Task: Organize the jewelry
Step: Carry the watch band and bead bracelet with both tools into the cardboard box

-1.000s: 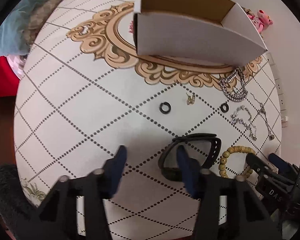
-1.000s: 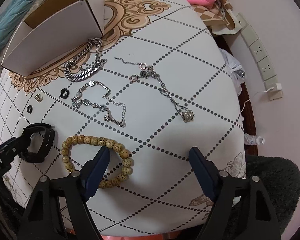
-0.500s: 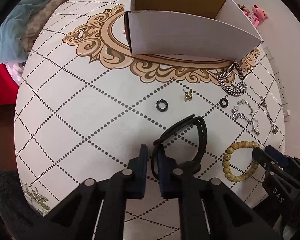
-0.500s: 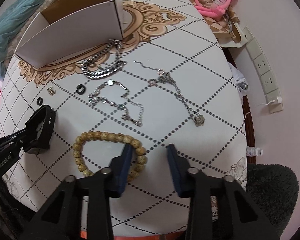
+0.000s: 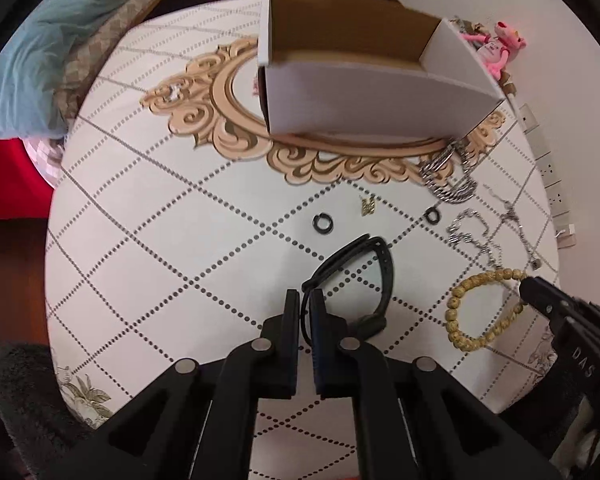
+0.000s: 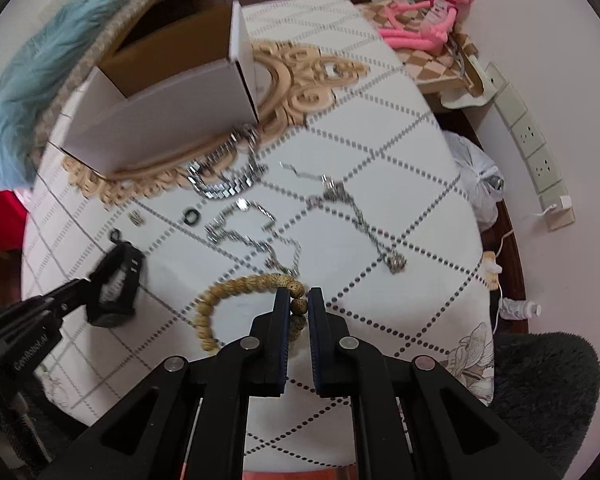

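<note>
My left claw (image 5: 307,305) is clamped on the black watch strap (image 5: 354,276) and my right claw (image 6: 298,305) pinches one bead of the wooden bracelet (image 6: 236,300) near the table's (image 5: 140,216) front edge; either could slip free before the cardboard box (image 5: 364,92)

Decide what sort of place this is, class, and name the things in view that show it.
Probably a room in a home. A round table with a patterned cover holds the jewelry, a pink plush toy lies beside it, and wall sockets line the wall.
</note>
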Demonstrator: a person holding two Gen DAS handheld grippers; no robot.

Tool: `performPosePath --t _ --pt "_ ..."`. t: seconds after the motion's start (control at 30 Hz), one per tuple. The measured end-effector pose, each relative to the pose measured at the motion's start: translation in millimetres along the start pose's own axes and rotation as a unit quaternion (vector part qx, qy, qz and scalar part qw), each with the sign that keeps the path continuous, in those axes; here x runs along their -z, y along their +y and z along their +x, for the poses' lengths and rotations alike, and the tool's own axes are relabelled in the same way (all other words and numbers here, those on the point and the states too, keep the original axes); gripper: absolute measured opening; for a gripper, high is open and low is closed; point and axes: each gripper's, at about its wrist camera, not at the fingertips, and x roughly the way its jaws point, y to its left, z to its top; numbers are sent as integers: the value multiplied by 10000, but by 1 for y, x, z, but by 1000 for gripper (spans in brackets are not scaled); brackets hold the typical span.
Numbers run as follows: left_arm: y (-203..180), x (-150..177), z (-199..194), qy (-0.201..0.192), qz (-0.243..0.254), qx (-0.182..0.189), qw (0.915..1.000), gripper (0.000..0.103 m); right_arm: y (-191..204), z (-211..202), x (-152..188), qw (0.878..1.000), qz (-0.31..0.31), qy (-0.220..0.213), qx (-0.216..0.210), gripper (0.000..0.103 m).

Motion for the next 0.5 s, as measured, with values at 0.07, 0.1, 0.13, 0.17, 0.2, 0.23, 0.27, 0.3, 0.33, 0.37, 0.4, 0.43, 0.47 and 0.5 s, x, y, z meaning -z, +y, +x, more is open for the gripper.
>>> performPosePath --t 0.07,0.1,0.13,0.17,0.2,0.23,0.27,0.3,0.33,0.37,0.4,0.43,0.47,0.5 --pt "0 0 -10 -109 37 -7 9999 2 2 -10 -4 9999 -57 -101 -65 9" --pt "0 0 -18 -193 57 -4 9998 2 5 -16 -7 9998 -84 -160 -127 9" --pt "1 -5 -20 -244 68 0 9997 2 5 -21 -10 9996 -114 -202 -169 9" --pt "3 -10 -25 -312 75 13 9995 2 7 -28 -13 9993 -156 -263 -220 9" --pt "4 -12 -32 -379 79 31 9992 2 9 -35 -17 9989 -204 -328 -269 9" --pt "4 -17 -39 -458 83 53 9989 2 9 -40 -24 9985 -247 -377 -312 9" --pt "-2 -33 -45 -525 82 78 9986 2 12 -47 -28 9979 -303 -444 -358 9" --pt "-4 -38 -52 -604 79 106 9981 2 15 -55 -33 9972 -361 -526 -394 9" --pt "-4 -45 -59 -685 80 144 9975 2 16 -61 -39 9965 -403 -594 -425 9" --pt "-4 -52 -65 -771 82 184 9968 2 18 -68 -45 9957 -445 -666 -460 9" --pt "-1 -59 -67 -835 92 200 9963 2 22 -76 -52 9946 -490 -758 -506 9" --pt "-2 -68 -72 -930 98 221 9954 2 24 -84 -58 9937 -514 -828 -547 9" --pt "-1 -74 -77 -993 93 258 9947 2 27 -91 -66 9926 -542 -906 -599 9" --pt "-1 -83 -83 -1068 87 308 9938 2 29 -98 -74 9914 -570 -982 -652 9"
